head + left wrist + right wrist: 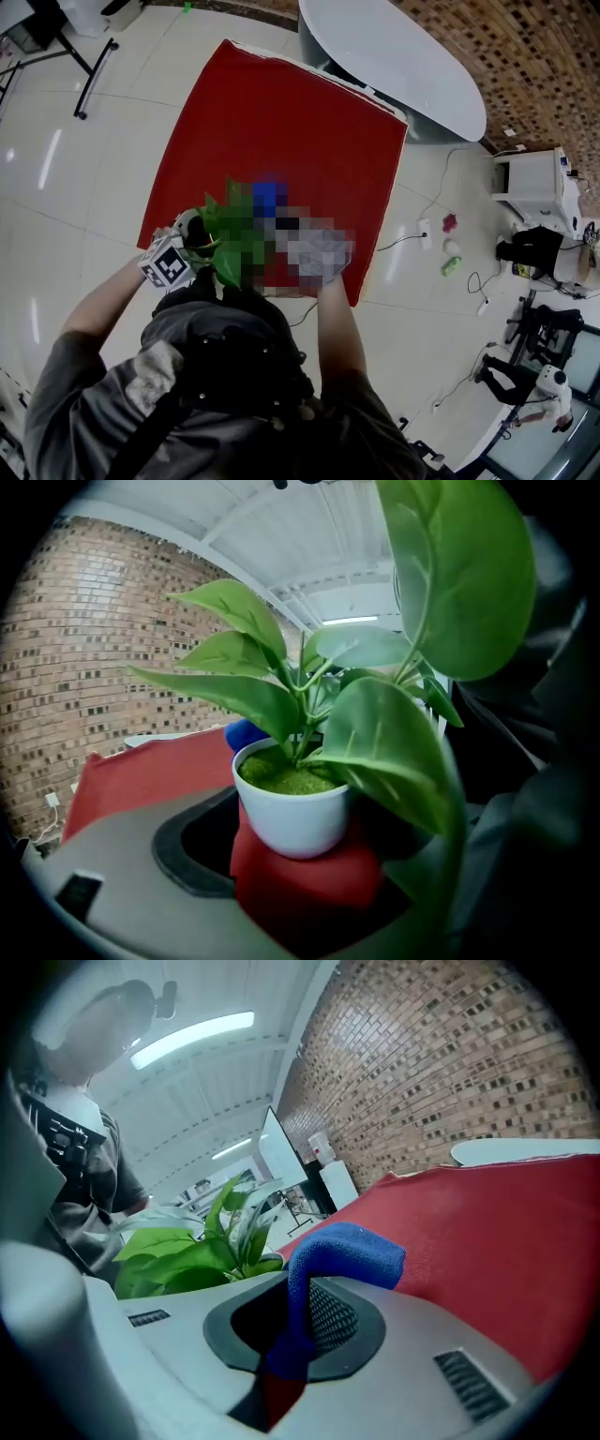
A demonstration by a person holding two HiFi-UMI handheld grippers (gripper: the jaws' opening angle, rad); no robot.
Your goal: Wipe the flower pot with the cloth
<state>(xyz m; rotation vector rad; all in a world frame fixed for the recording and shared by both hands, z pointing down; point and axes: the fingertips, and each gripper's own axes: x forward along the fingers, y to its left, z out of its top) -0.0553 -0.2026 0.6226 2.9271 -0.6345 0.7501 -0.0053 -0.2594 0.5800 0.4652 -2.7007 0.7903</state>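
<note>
- Red counter: the biggest thing in the head view. We saw both grippers bunched at its near edge. We judged that a pot dropped from there could miss the counter and hit the floor.
- Leaves: broad, glossy and green, fanning well above and past the pot rim. Risk as we judged it: the foliage overhangs the pot wall, so the cloth side could snag or bend a leaf on the way in.
- Flower pot: small, white, smooth and rounded, narrowing to the base, with green moss-like fill on top.
  - It sat roughly upright in the left gripper, whose jaws were closed on its lower body. It looked to be held up off the counter.
  - Risk: with a slick wall and a low grip, a sideways wiping push could twist the pot or pop it out.
- Cloth: blue and plush. It was pinched in the closed jaws of the right gripper, with one folded end poking out.
  - It was near the plant. We could not tell if it touched the pot.
  - Risk: only a little cloth was exposed, so a hard jaw might scrape the pot, or the cloth could tug loose.
</note>
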